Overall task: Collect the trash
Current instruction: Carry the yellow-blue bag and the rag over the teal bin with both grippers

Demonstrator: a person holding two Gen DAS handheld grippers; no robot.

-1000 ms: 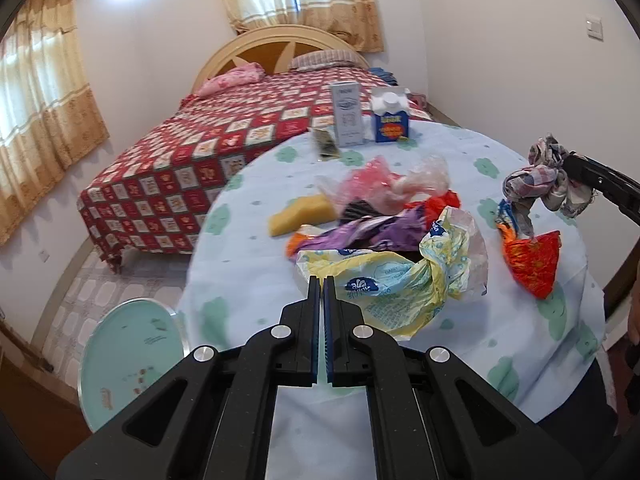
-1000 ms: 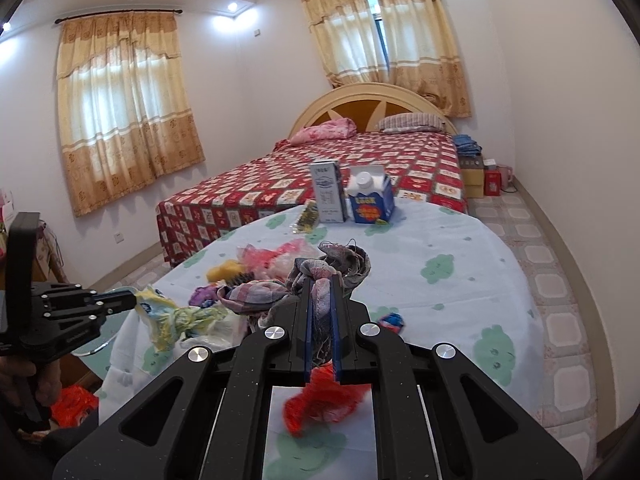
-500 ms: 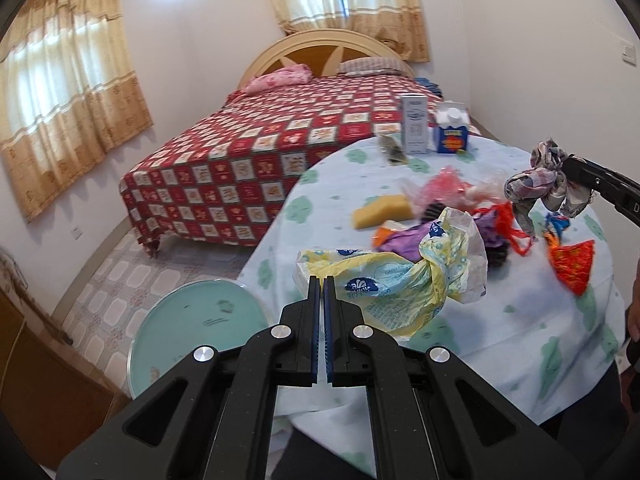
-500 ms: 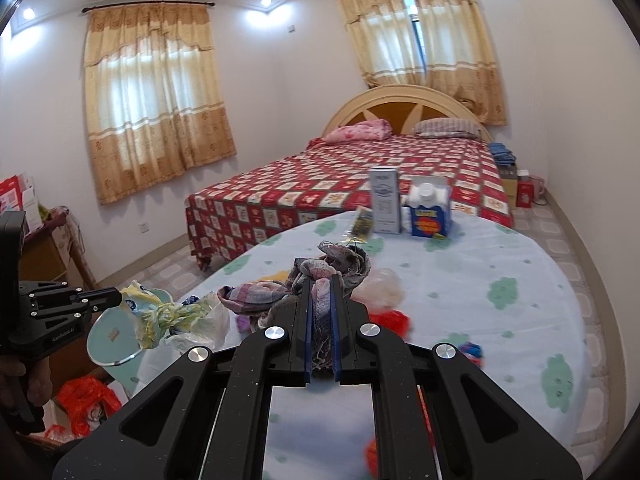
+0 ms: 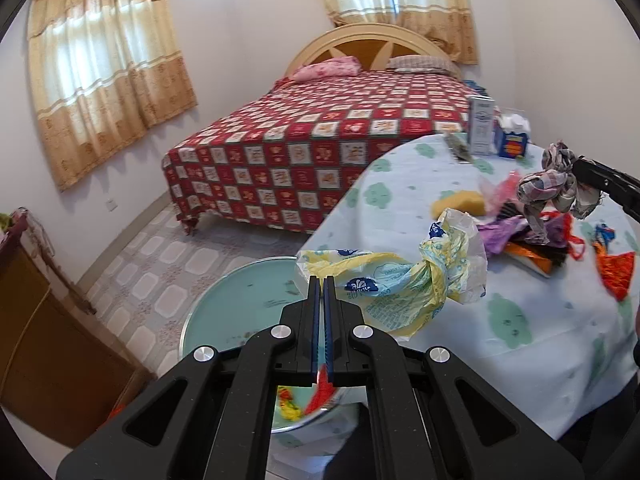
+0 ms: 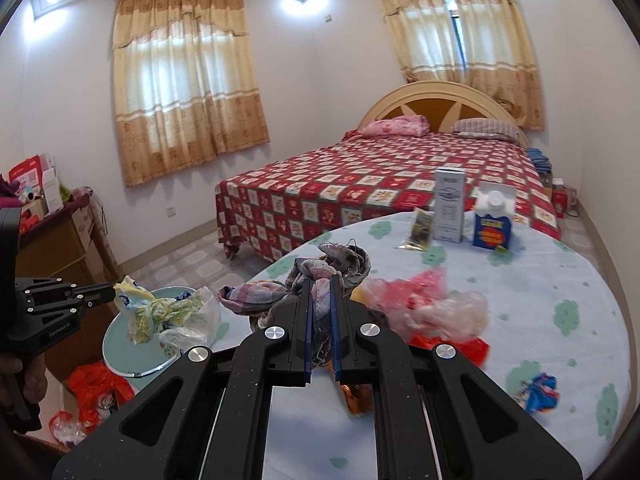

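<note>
My left gripper (image 5: 321,280) is shut on a crumpled yellow and blue plastic bag (image 5: 404,280) and holds it over the table's left edge, above a round teal bin (image 5: 236,304) on the floor. The bag (image 6: 168,312) and the bin (image 6: 120,344) also show in the right wrist view. My right gripper (image 6: 321,280) is shut on a bunched plaid cloth (image 6: 320,276) and holds it above the round table (image 6: 560,280). The cloth (image 5: 556,184) also shows in the left wrist view. More wrappers (image 6: 432,308) lie heaped on the table.
A white carton (image 6: 450,206), a blue carton (image 6: 494,226) and a small packet (image 6: 420,228) stand at the table's far side. A bed (image 6: 380,184) lies beyond. A wooden cabinet (image 5: 48,340) stands left of the bin. Red bags (image 6: 96,388) lie on the floor.
My left gripper has carried the yellow bag left, off the table and over the teal bin. My right gripper has swung left with the cloth still in it.
</note>
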